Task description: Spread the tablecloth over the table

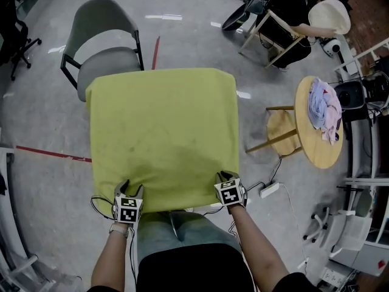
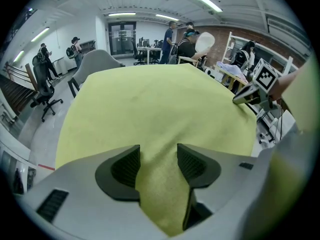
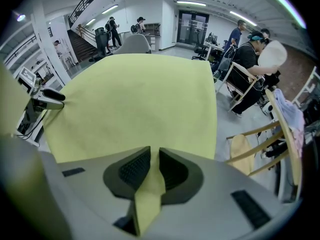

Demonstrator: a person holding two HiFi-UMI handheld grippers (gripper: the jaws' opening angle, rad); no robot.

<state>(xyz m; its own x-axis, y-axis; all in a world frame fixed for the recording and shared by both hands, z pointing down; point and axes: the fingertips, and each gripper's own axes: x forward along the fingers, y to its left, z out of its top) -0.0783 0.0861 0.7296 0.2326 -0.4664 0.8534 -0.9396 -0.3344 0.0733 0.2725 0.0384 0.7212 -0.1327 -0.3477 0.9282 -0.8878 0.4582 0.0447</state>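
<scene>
The yellow-green tablecloth [image 1: 161, 132] covers the surface, its near edge pinched in the closed fingers [image 3: 131, 173] of the left gripper [image 1: 132, 188] and the right gripper [image 1: 227, 176].

- The soft yellow-green cloth [image 1: 161, 132] hid the whole table.
- It hid the front of the grey plastic chair [image 1: 109, 59] too.
- The people far off [image 2: 76, 46] were too small to make out.
</scene>
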